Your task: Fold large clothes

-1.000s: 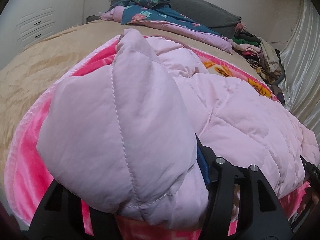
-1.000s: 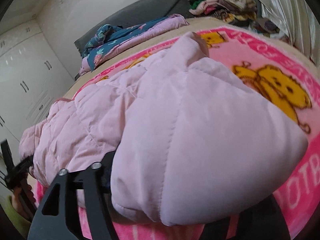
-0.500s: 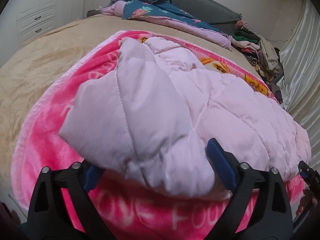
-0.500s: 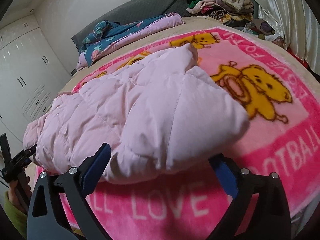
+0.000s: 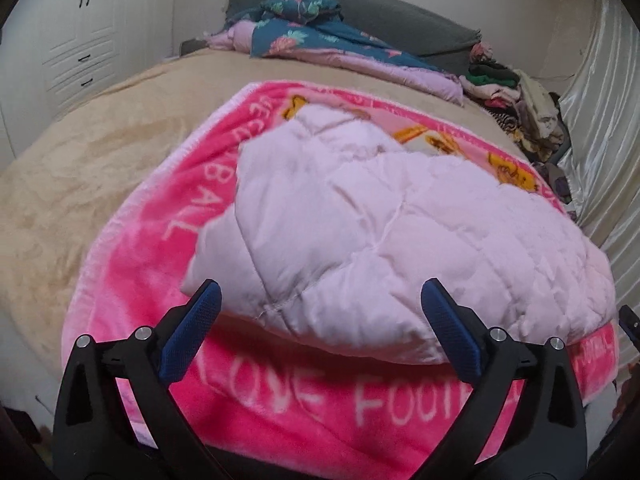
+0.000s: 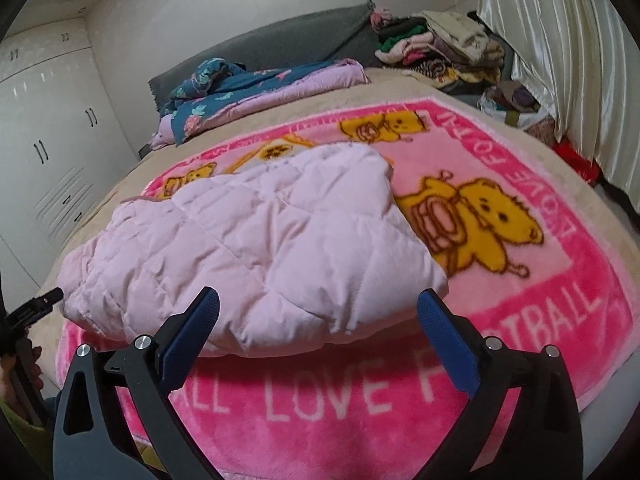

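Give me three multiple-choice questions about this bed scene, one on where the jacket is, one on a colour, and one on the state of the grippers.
1. Where does the puffy jacket lie?
A. on the pink blanket
B. on the floor
C. on the clothes pile

2. What colour are the bears on the blanket?
A. green
B. yellow
C. black

3. How are the left gripper and right gripper?
A. both shut on the jacket
B. one open, one shut
C. both open, holding nothing

Answers:
1 A, pink blanket shows all around the jacket.
2 B, yellow bears lie beside the jacket.
3 C, both jaws have just opened, with blue pads clear of the fabric.
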`<state>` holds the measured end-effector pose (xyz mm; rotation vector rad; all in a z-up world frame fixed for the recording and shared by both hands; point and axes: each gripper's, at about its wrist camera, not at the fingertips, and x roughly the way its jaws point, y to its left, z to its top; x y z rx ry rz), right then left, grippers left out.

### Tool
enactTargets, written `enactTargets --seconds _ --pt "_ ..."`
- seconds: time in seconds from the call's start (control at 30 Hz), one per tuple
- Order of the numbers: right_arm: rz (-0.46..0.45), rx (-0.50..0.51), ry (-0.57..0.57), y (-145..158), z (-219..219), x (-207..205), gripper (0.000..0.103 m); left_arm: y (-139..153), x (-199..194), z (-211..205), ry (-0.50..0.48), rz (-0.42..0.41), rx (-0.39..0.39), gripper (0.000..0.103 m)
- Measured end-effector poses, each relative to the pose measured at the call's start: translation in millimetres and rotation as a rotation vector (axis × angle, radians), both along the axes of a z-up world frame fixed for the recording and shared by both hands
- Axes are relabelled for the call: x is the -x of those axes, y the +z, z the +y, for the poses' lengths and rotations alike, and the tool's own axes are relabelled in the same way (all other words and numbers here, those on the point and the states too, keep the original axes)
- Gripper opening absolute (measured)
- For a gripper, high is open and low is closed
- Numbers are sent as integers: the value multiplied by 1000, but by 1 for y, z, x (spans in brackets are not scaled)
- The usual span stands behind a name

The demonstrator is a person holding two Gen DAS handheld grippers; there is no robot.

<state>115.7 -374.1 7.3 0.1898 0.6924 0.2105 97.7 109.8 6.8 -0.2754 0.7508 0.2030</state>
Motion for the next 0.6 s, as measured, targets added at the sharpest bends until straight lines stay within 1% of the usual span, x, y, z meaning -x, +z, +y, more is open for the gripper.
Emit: enactTargets --seconds 0.33,0.6 --pt "-95 39 44 30 18 24 99 30 28 -7 -11 -84 -23 93" --pt "-160 48 84 47 35 45 99 45 45 -18 -32 -138 -38 93"
